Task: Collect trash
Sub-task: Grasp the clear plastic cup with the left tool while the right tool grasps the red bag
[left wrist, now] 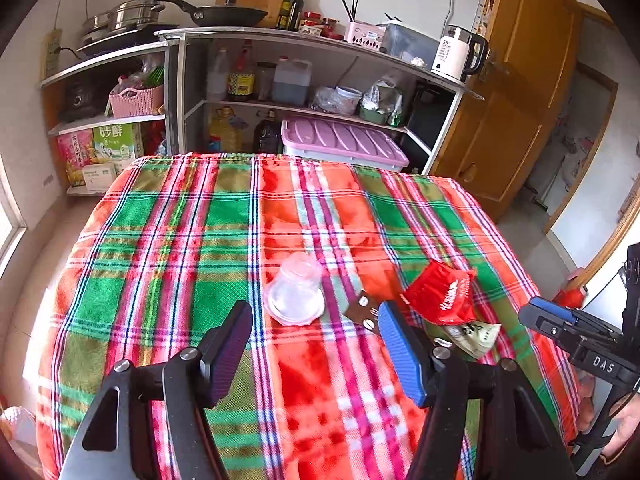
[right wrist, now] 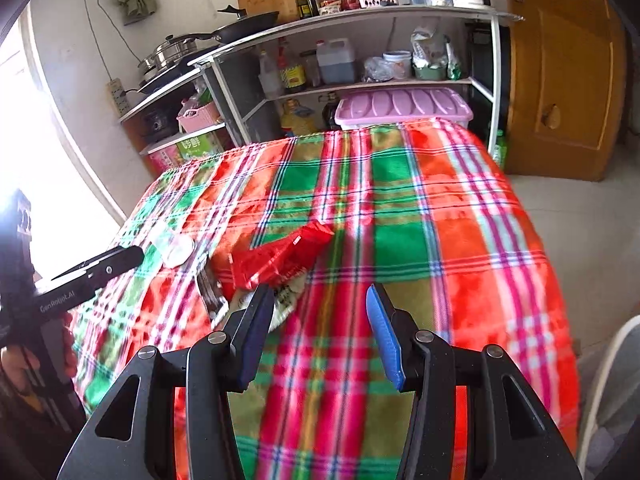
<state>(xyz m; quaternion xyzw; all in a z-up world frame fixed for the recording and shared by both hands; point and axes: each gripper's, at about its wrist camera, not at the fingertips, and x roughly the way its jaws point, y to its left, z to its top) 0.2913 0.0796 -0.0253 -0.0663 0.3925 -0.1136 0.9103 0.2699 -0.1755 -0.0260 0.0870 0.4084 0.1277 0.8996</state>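
Left wrist view: my left gripper point(left wrist: 316, 344) hangs over the plaid tablecloth point(left wrist: 180, 240), jaws wide apart, nothing between the pads. Just past the fingertips lies a clear plastic cup point(left wrist: 296, 294) on its side, mouth toward me. I judge it near weightless, thin-walled and slick; it'll crush or squirt out if pinched on the round belly, so take it across the rim, one pad inside the mouth and one outside. Right of the cup is a small dark brown wrapper point(left wrist: 362, 309), flat on the cloth, hard to get a pad under. Further right, a red snack bag point(left wrist: 440, 294), crumpled and puffed, partly over a pale wrapper with print point(left wrist: 476, 336). My right gripper point(left wrist: 554, 318) shows at the right edge; can't read its jaws from here. Right wrist view: right gripper point(right wrist: 320, 328) is open, empty, near side of the table. The red snack bag point(right wrist: 280, 256) sits just beyond the left finger, the pale wrapper point(right wrist: 286, 298) touching under it, partly hidden by that finger. Both look like light, soft, crinkly film, not fragile; best hold is a raised fold or the sealed end, pinching the film. The cup point(right wrist: 174, 248) is far left, near the left gripper point(right wrist: 120, 258).
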